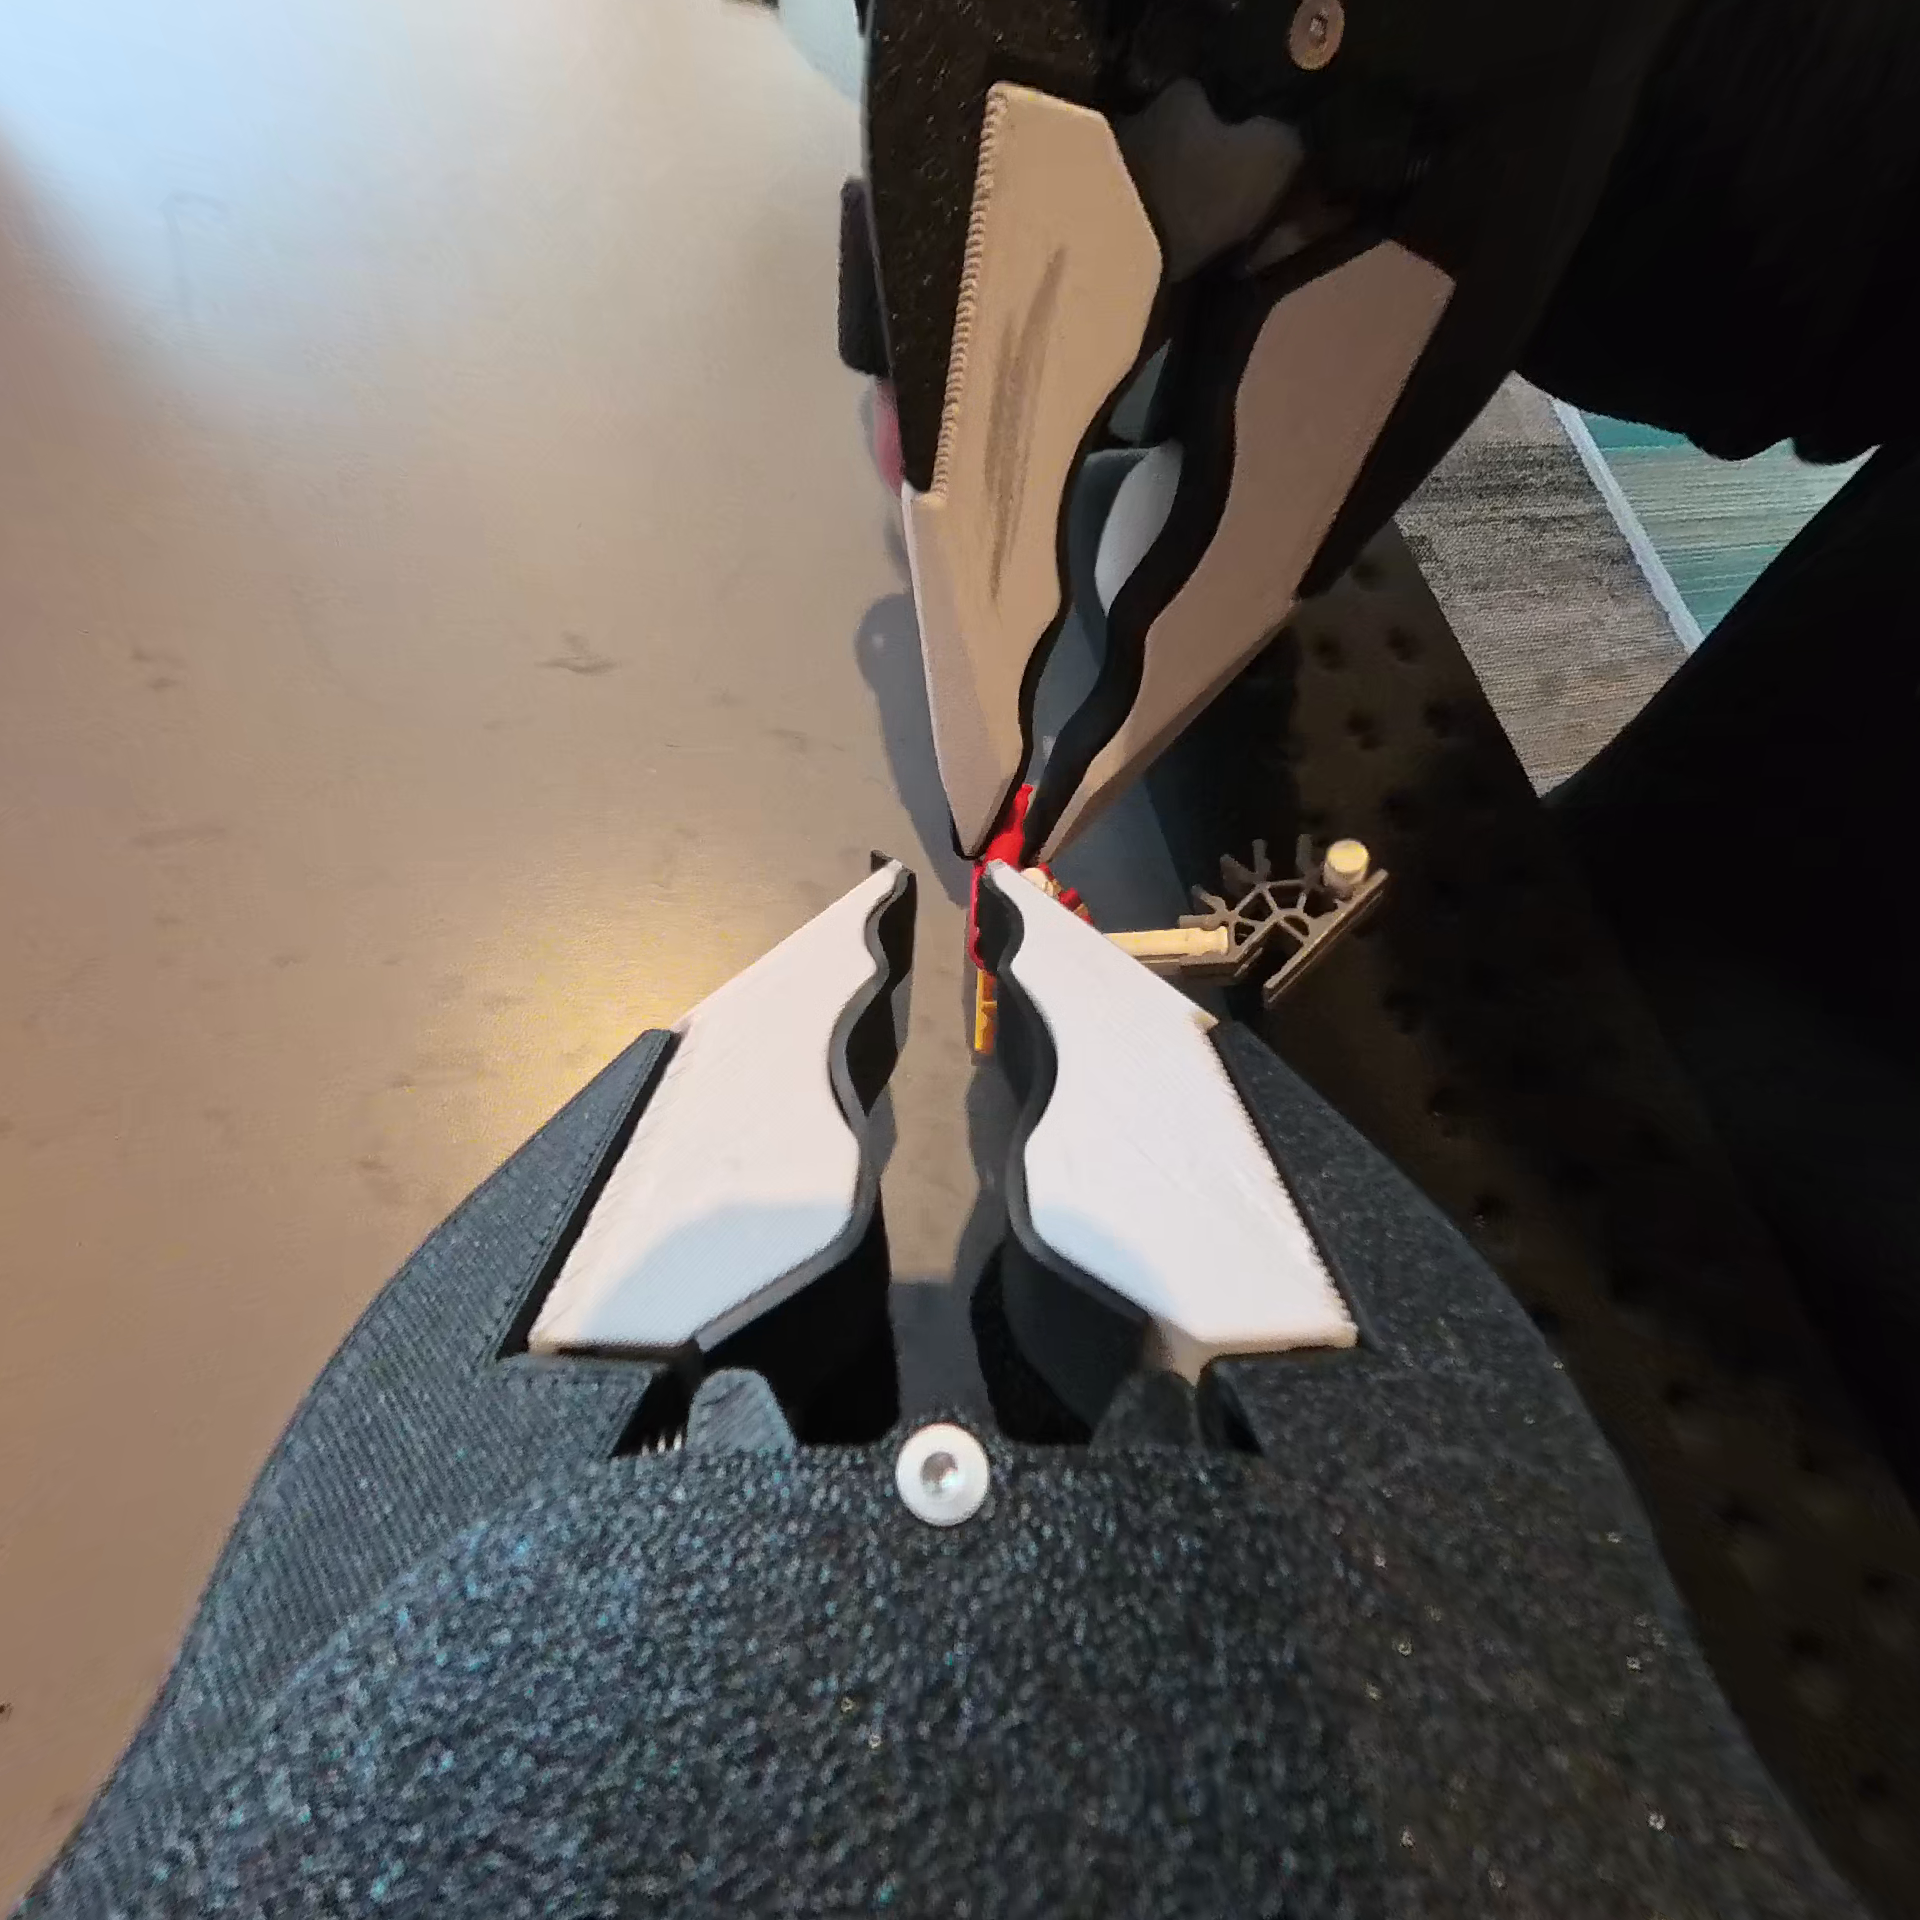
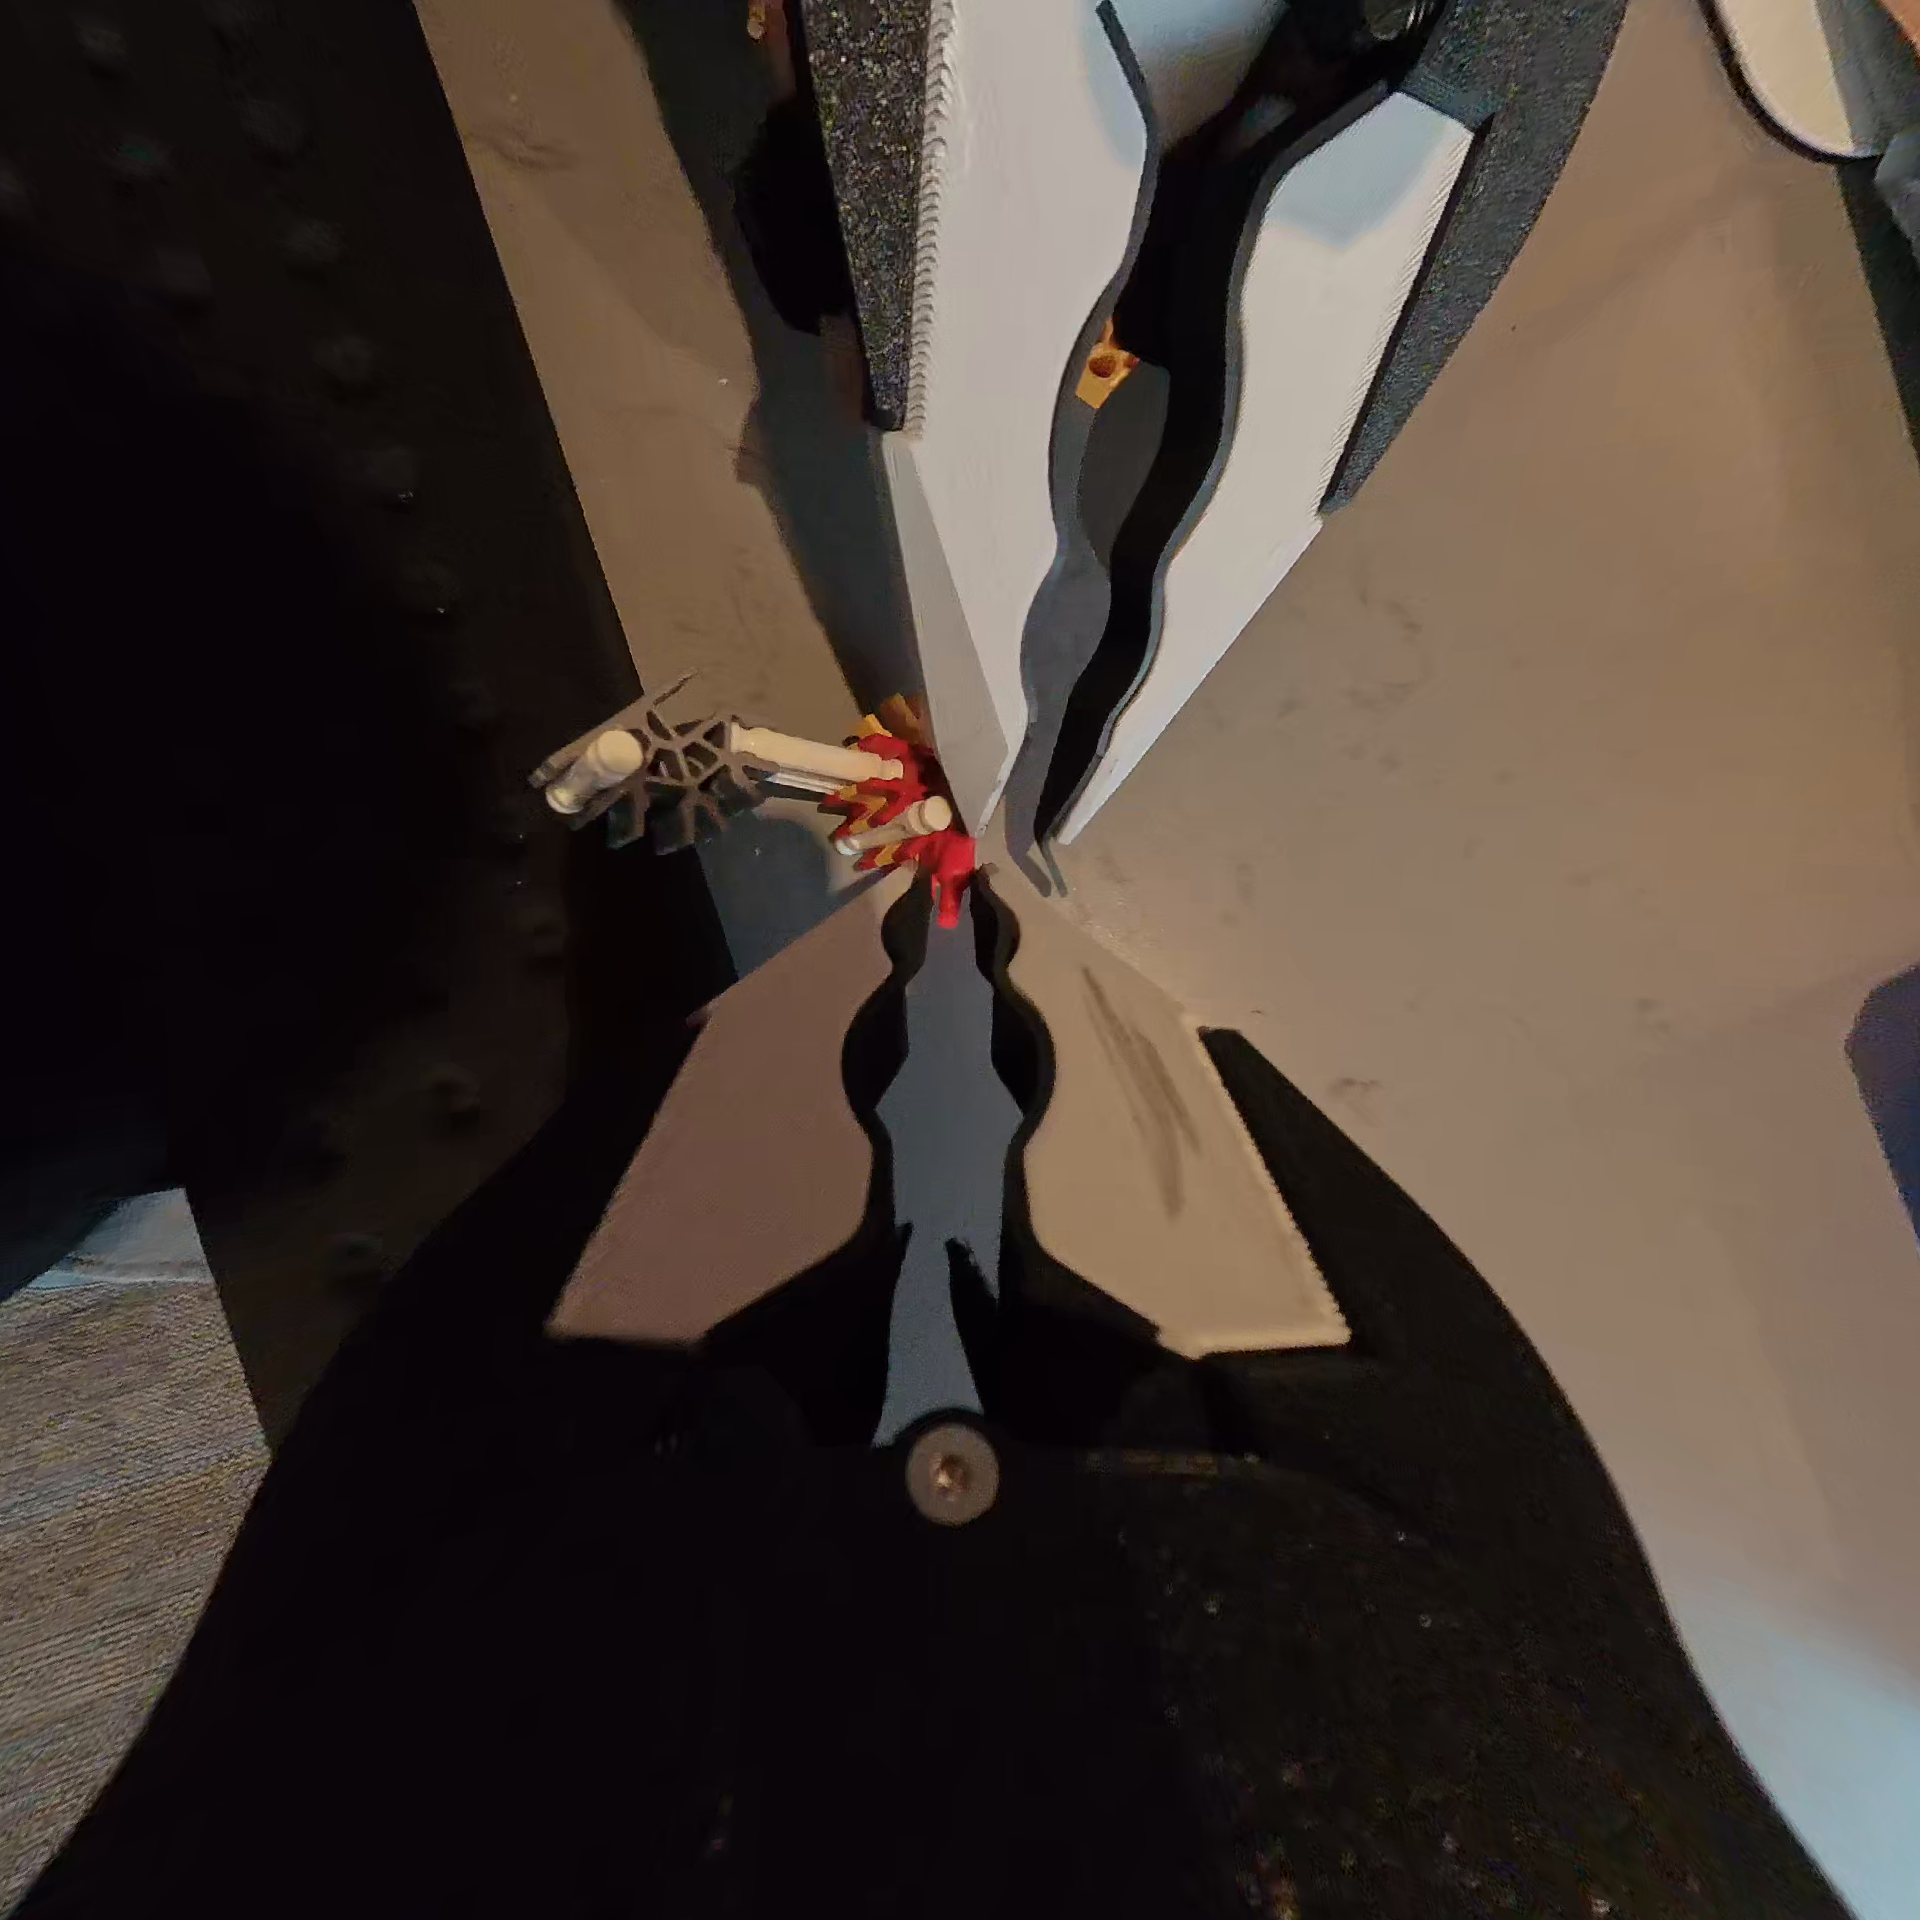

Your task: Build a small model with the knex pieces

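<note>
A small toy assembly sits on the beige table (image 1: pixel 416 623). It has a red spiked connector (image 2: pixel 914 790), a yellow connector behind it, white rods (image 2: pixel 800 753) and a grey connector (image 2: pixel 675 774). My right gripper (image 2: pixel 951 899) is shut on a red prong of the red connector (image 1: pixel 1010 821); it enters the left wrist view (image 1: pixel 1013 836) from above. My left gripper (image 1: pixel 940 878) is narrowly open, and its right fingertip (image 1: pixel 1003 894) touches the red piece. A yellow piece (image 1: pixel 982 1013) shows in its gap. The left gripper also shows in the right wrist view (image 2: pixel 1023 831).
A black perforated board (image 1: pixel 1507 1039) lies beside the assembly, and the grey connector (image 1: pixel 1288 914) reaches over its edge. Grey carpet (image 1: pixel 1538 582) shows beyond the board. A white rounded object (image 2: pixel 1787 83) sits at the far table edge. Both grippers' tips are close together, under 4 cm apart.
</note>
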Motion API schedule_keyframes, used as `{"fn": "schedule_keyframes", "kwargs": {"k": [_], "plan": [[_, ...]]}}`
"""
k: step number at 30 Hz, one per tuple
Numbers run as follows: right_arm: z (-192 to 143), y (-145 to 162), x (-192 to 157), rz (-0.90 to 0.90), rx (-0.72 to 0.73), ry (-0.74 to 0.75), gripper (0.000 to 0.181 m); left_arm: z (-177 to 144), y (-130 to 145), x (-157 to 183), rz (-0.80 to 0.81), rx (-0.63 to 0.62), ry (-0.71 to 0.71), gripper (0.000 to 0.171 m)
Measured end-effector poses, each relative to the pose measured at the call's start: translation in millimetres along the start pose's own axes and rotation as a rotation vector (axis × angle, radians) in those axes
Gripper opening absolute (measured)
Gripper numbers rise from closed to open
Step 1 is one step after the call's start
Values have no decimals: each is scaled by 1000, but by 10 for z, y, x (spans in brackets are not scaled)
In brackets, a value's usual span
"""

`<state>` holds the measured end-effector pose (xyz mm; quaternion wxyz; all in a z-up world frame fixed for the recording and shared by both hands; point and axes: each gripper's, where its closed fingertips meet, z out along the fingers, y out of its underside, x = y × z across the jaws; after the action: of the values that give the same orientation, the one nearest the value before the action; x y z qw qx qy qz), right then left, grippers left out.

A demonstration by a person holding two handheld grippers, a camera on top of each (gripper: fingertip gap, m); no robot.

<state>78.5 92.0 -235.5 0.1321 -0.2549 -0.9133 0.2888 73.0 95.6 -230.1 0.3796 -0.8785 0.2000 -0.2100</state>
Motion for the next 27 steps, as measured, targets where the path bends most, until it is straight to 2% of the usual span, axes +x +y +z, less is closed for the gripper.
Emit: {"fn": "schedule_keyframes", "kwargs": {"k": [6,9,14,18,21,23,27], "plan": [[27,8,-10,-102,-33,96,0,27,50,3,46,-25,-36,0],[59,105,-34,-97,-62,90,0,2,18,36,52,-23,-22,5],[-1,145,3,-27,-12,81,0,-38,12,13,27,-16,-24,8],[-87,180,60,33,24,86,1,-161,-18,-29,4,-20,-50,16],[-145,230,116,67,26,102,5,-286,-79,69,-42,-12,-32,29],[-164,193,39,66,45,62,13,-326,-59,170,-62,-26,-35,34],[-104,106,-129,74,61,-19,12,-241,94,368,-137,-82,-41,45]]}}
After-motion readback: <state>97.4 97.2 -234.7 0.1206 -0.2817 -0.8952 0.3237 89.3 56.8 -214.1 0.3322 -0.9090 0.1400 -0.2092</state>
